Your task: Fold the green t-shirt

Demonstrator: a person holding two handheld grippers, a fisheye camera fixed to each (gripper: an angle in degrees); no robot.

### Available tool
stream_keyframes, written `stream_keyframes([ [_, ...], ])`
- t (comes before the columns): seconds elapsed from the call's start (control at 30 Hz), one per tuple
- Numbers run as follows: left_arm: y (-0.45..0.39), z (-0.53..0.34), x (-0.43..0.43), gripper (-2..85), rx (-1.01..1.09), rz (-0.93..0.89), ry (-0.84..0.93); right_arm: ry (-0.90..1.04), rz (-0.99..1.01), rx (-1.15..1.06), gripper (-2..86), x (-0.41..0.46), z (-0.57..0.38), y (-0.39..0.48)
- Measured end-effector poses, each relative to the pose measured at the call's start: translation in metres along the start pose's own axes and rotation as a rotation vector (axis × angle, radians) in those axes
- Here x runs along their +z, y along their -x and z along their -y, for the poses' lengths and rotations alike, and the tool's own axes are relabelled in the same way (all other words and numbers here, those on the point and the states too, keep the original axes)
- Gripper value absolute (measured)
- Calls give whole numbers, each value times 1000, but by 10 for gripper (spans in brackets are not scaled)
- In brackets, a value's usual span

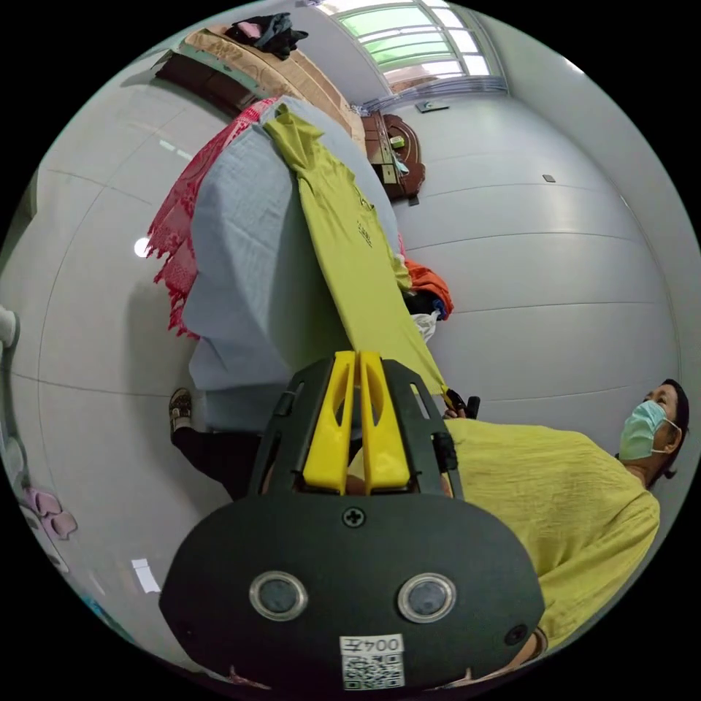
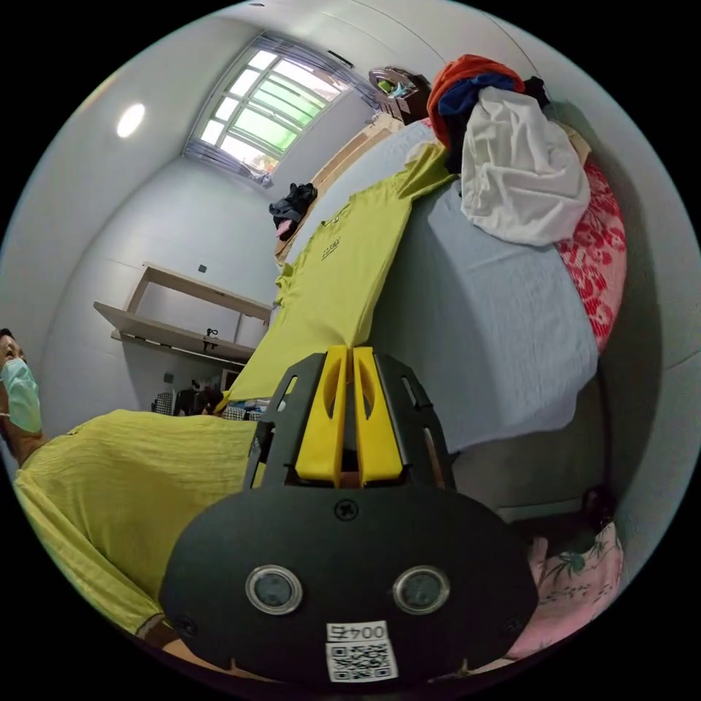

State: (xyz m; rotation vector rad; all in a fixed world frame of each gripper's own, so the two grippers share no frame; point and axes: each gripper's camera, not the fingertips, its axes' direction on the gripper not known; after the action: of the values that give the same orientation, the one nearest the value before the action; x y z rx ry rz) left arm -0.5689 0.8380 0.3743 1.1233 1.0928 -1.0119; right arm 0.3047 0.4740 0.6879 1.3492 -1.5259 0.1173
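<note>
The green t-shirt (image 1: 350, 241) lies stretched lengthwise over a bed covered in a light blue sheet (image 1: 248, 263), its small chest print facing up. My left gripper (image 1: 358, 355) is shut on one corner of the shirt's near hem. In the right gripper view the same shirt (image 2: 343, 270) runs away from my right gripper (image 2: 349, 350), which is shut on the hem's other corner. The right gripper (image 1: 460, 403) shows small and dark at the far hem corner in the left gripper view.
A pile of white, orange and blue clothes (image 2: 511, 161) sits on the bed beside the shirt, over a red patterned cloth (image 2: 599, 277). The person in a yellow-green top (image 1: 562, 504) stands at the bed's end. A wooden shelf (image 2: 182, 321) hangs on the wall.
</note>
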Motion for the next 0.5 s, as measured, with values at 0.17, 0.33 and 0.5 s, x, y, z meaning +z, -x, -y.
stream_keyframes([
  [0.17, 12, -34, -4, 13, -98, -3, 24, 54, 15, 148, -4, 13, -48, -41],
  [0.33, 16, -36, -4, 13, -160, -101, -28, -10, 118, 274, -3, 18, -50, -81],
  [0.5, -18, 11, -17, 12, -103, -182, -113, -85, 169, 203, -3, 9, 26, -68],
])
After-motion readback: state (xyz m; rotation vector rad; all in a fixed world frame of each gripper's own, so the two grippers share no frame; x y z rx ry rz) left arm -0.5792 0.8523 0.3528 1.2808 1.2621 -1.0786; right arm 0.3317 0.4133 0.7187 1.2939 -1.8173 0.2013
